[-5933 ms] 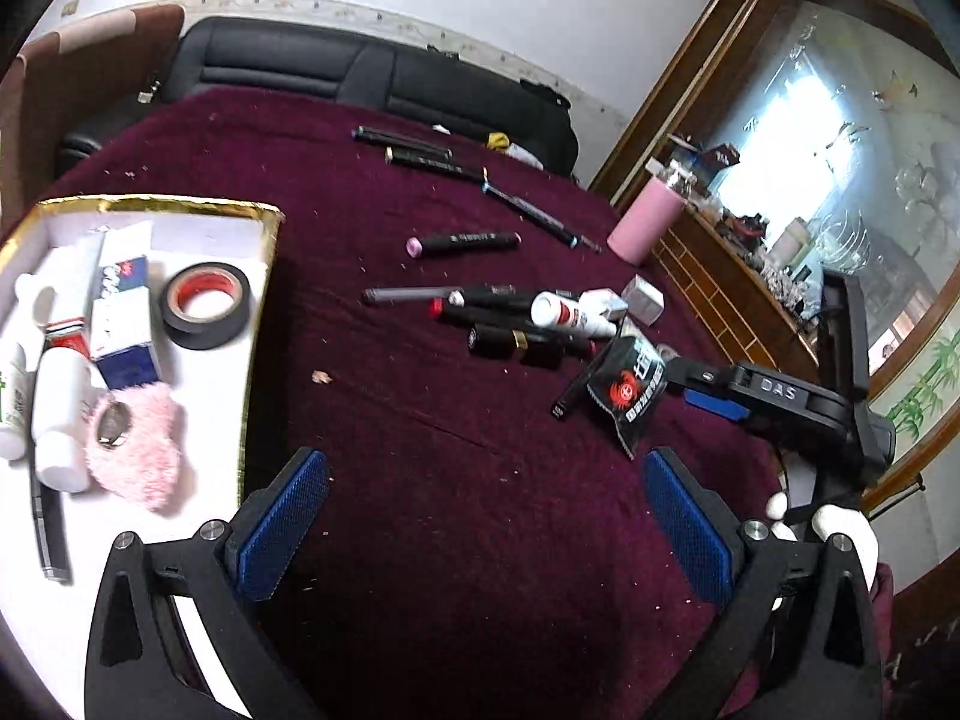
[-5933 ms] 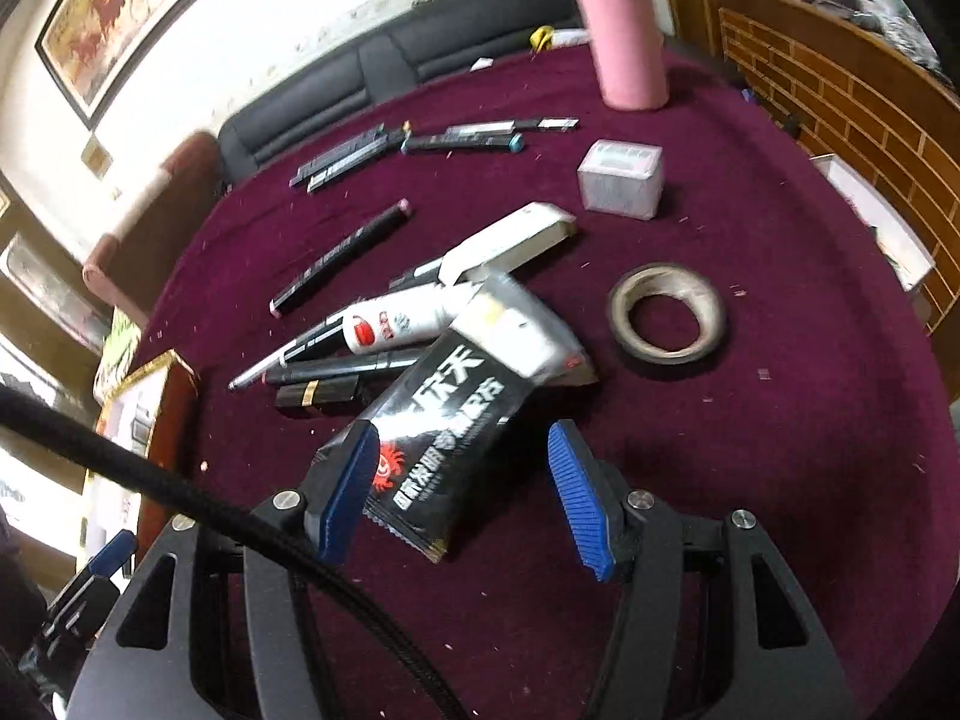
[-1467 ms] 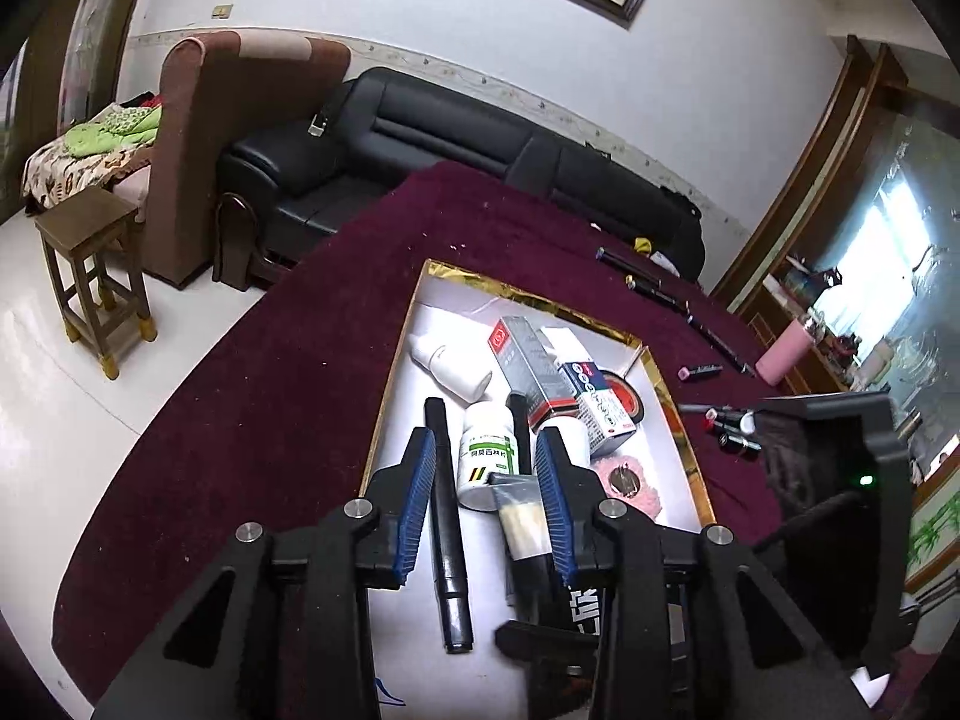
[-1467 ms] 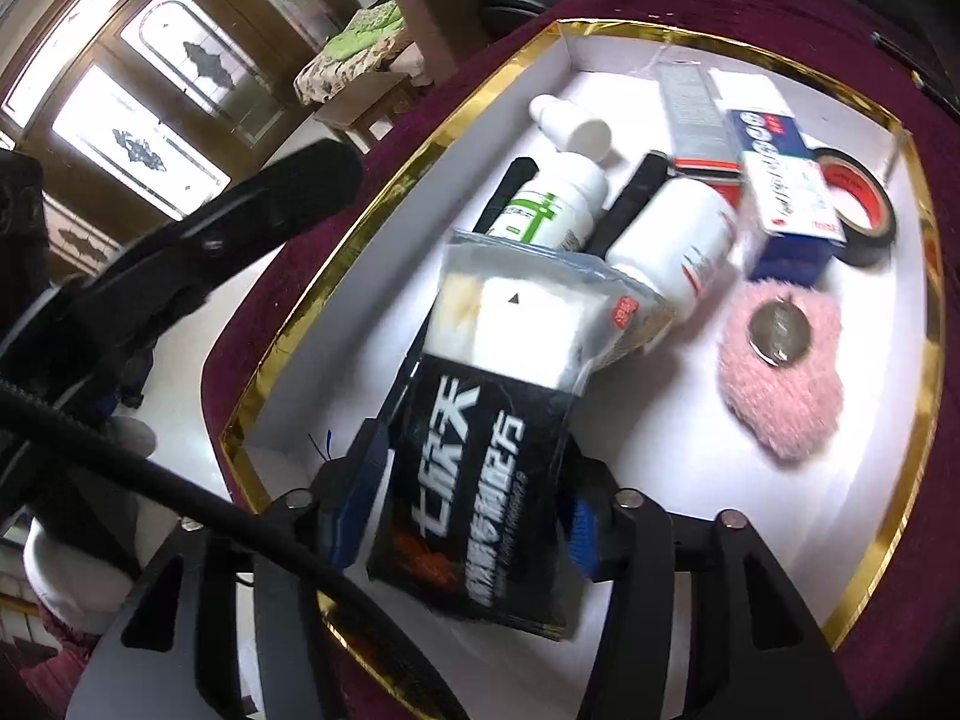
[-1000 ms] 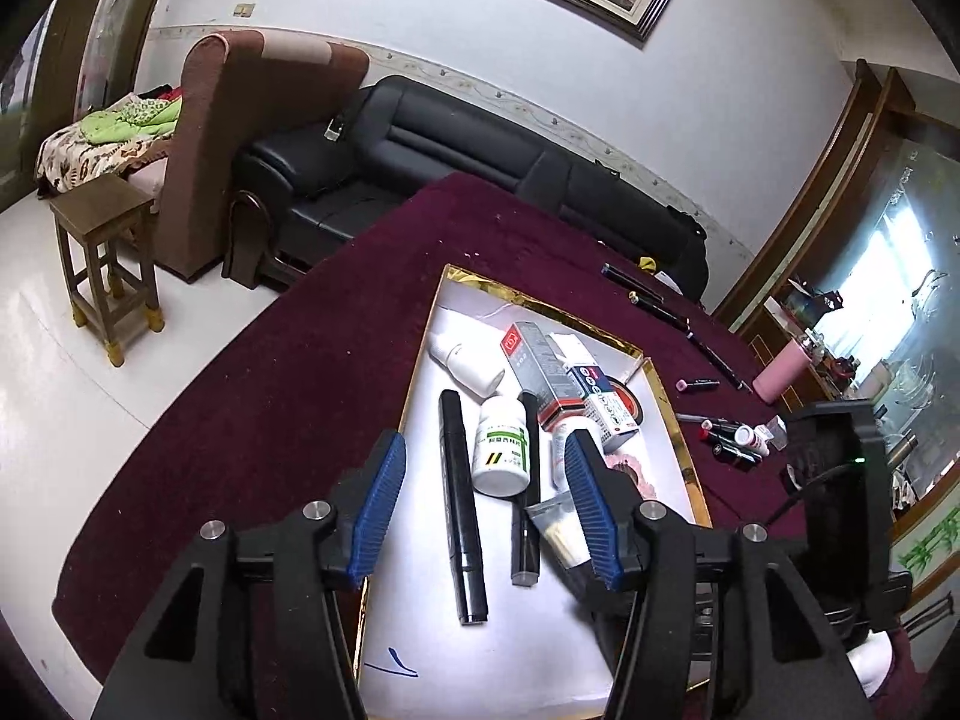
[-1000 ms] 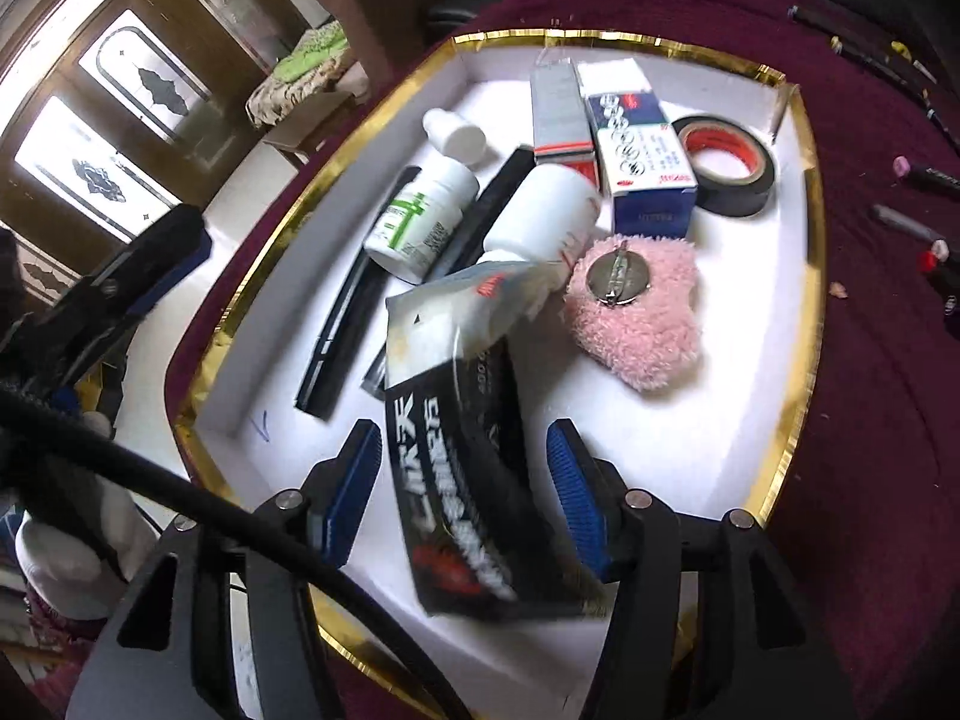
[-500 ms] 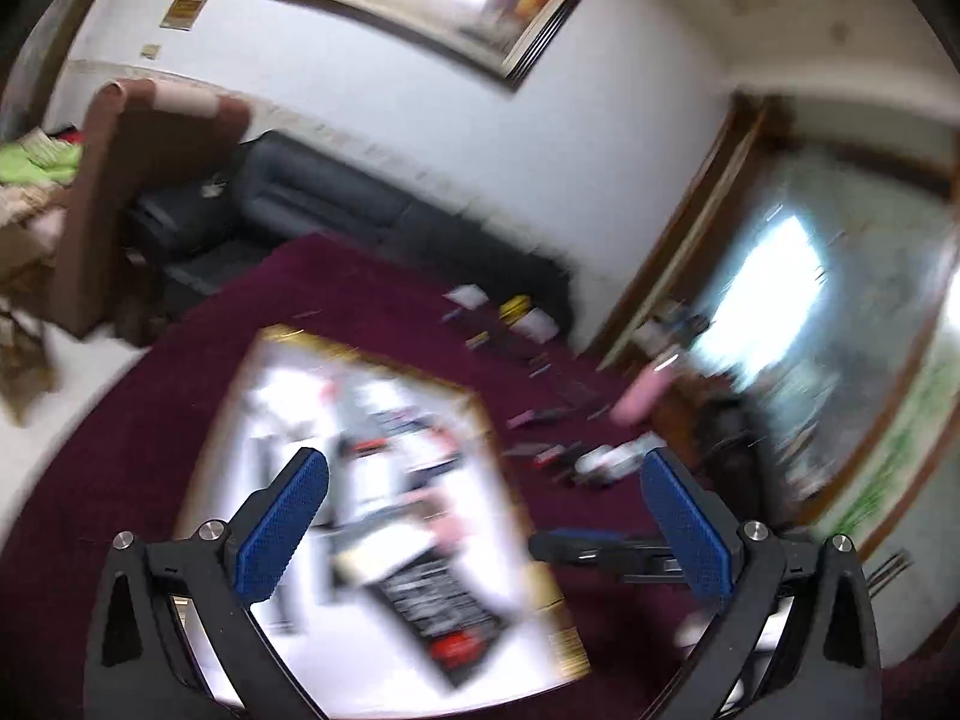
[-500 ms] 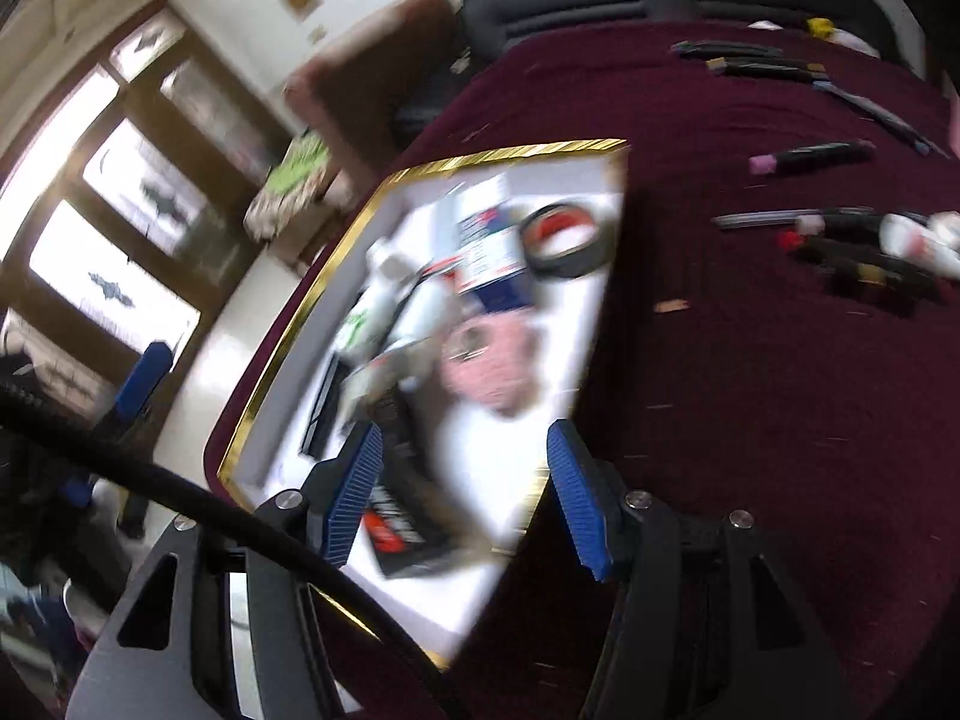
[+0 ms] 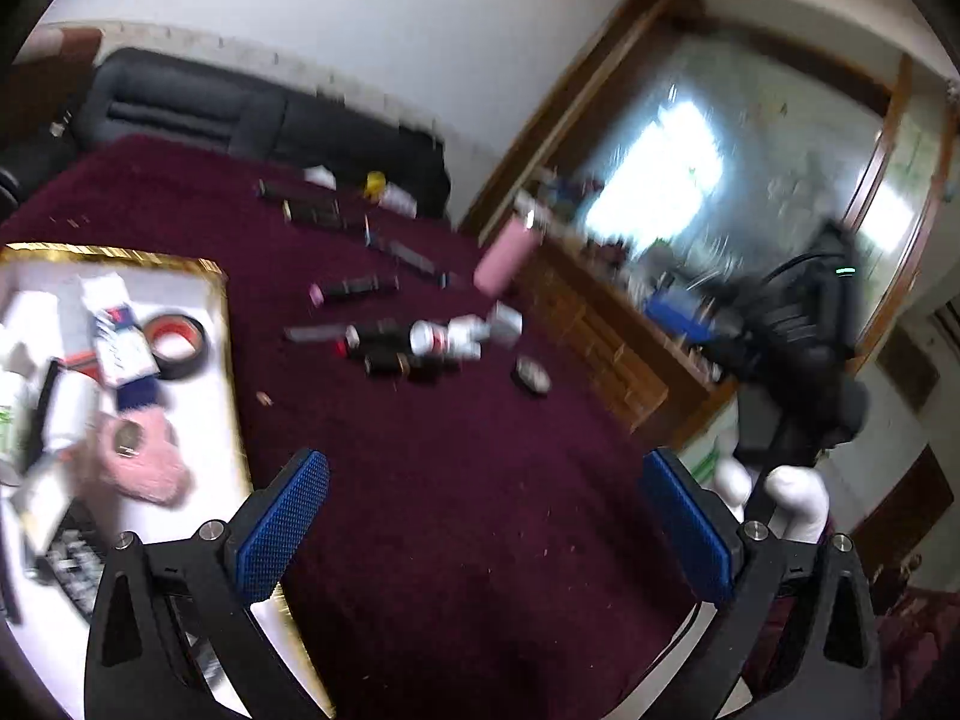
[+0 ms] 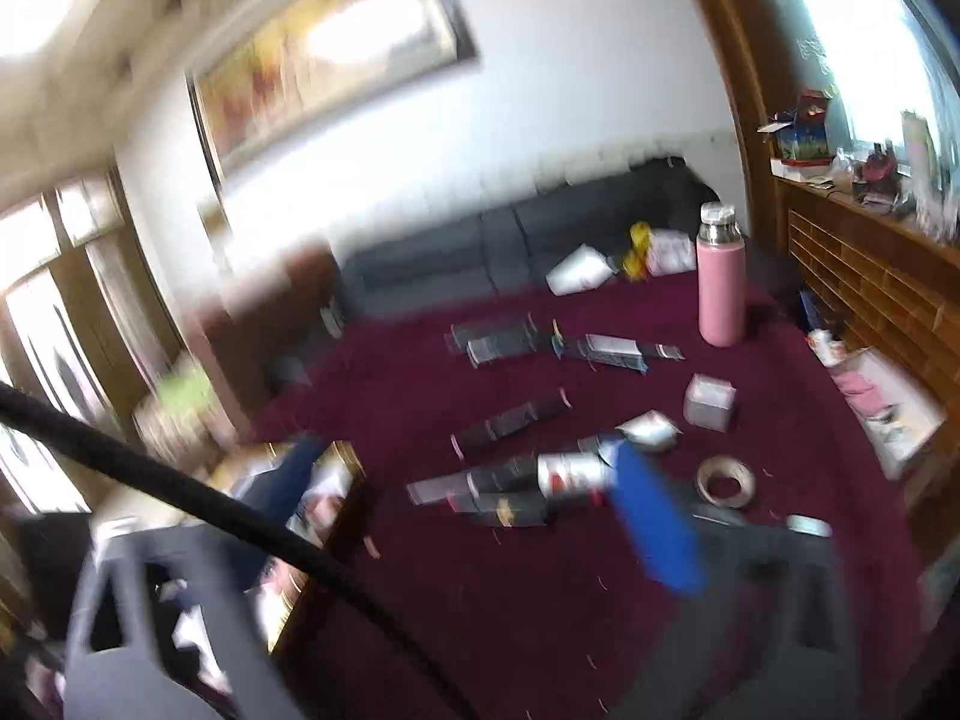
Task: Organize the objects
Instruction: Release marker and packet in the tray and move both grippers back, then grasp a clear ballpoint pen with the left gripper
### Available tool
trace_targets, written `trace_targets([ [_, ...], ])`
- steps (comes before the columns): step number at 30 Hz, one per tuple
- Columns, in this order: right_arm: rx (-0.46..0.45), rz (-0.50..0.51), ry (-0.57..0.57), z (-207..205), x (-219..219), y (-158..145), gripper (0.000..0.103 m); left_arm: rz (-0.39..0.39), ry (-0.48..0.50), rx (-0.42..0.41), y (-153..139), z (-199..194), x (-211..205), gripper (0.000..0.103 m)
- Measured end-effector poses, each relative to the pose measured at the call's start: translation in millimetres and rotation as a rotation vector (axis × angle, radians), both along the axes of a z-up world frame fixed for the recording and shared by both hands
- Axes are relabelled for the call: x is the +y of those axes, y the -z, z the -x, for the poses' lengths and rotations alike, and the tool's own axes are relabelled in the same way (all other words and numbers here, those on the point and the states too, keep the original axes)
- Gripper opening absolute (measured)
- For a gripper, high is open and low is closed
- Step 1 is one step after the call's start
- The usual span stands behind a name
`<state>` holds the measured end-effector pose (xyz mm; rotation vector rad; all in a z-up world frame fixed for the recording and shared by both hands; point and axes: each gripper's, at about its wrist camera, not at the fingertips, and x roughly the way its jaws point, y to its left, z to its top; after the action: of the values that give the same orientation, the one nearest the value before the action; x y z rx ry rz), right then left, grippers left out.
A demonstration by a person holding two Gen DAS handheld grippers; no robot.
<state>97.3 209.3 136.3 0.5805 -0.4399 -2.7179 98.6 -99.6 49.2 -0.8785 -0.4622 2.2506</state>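
Observation:
My left gripper (image 9: 483, 519) is open wide over bare maroon cloth, with nothing between its blue pads. To its left lies the white gold-rimmed tray (image 9: 223, 324), which holds boxes, bottles, black tape, a pink puff and the black sachet (image 9: 72, 552). Loose pens (image 9: 354, 288) and a white bottle (image 9: 447, 339) lie farther ahead on the table. In the blurred right wrist view my right gripper (image 10: 474, 504) has its jaws opening, empty, above the cloth. It points at the white bottle (image 10: 570, 471) and the dark pens (image 10: 510, 417).
A pink flask (image 10: 720, 276) stands at the far right of the table. A small clear box (image 10: 711, 402) and a beige tape roll (image 10: 726, 483) lie near the pens. A white-gloved hand (image 9: 792, 492) shows at the right, and a black sofa (image 9: 198, 114) stands behind.
Both grippers let go of the black sachet in the tray and opened wide. Both then swung right, away from the tray and toward the loose pens and bottle.

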Motion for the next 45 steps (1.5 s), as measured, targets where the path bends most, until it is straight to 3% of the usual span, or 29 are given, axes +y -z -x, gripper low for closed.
trace_targets([
  [1,-0.031,0.067,-0.025,9,12,11,0.103,0.023,0.008,-0.029,3,9,10,0.101],
  [3,-0.244,0.131,-0.047,47,28,43,0.102,0.055,0.0,-0.045,6,16,23,0.101],
  [5,-0.35,0.205,-0.029,72,44,75,0.099,0.076,0.006,-0.061,9,26,34,0.101],
  [9,-0.382,0.174,0.069,100,61,105,0.099,0.131,0.037,-0.077,9,50,56,0.101],
  [15,-0.394,0.247,0.094,119,84,133,0.099,0.282,0.027,-0.036,3,131,95,0.101],
  [18,-0.452,0.289,0.093,128,96,153,0.099,0.354,0.045,-0.066,19,170,110,0.101],
  [23,-0.447,0.32,0.094,124,104,151,0.099,0.466,0.055,-0.141,61,213,131,0.1],
  [24,-0.444,0.316,0.093,123,104,150,0.099,0.449,0.094,-0.207,73,216,134,0.1],
  [26,-0.448,0.316,0.084,123,102,151,0.099,0.416,0.17,-0.252,86,204,142,0.099],
  [31,-0.458,0.328,0.078,121,102,154,0.099,0.334,0.402,-0.256,82,140,159,0.099],
  [34,-0.474,0.34,0.086,122,103,157,0.099,0.358,0.34,-0.214,82,130,153,0.099],
  [37,-0.488,0.345,0.09,122,104,161,0.099,0.436,0.232,-0.181,90,140,150,0.098],
  [39,-0.493,0.343,0.092,122,104,162,0.099,0.467,0.201,-0.179,97,146,150,0.094],
  [41,-0.499,0.346,0.093,121,105,164,0.099,0.556,0.177,-0.174,106,149,156,0.079],
  [43,-0.505,0.349,0.09,122,105,164,0.099,0.587,0.171,-0.141,106,150,156,0.072],
  [44,-0.505,0.349,0.087,121,104,164,0.099,0.602,0.16,-0.142,106,153,155,0.058],
  [45,-0.505,0.348,0.084,121,104,163,0.099,0.627,0.156,-0.148,105,155,154,0.05],
])
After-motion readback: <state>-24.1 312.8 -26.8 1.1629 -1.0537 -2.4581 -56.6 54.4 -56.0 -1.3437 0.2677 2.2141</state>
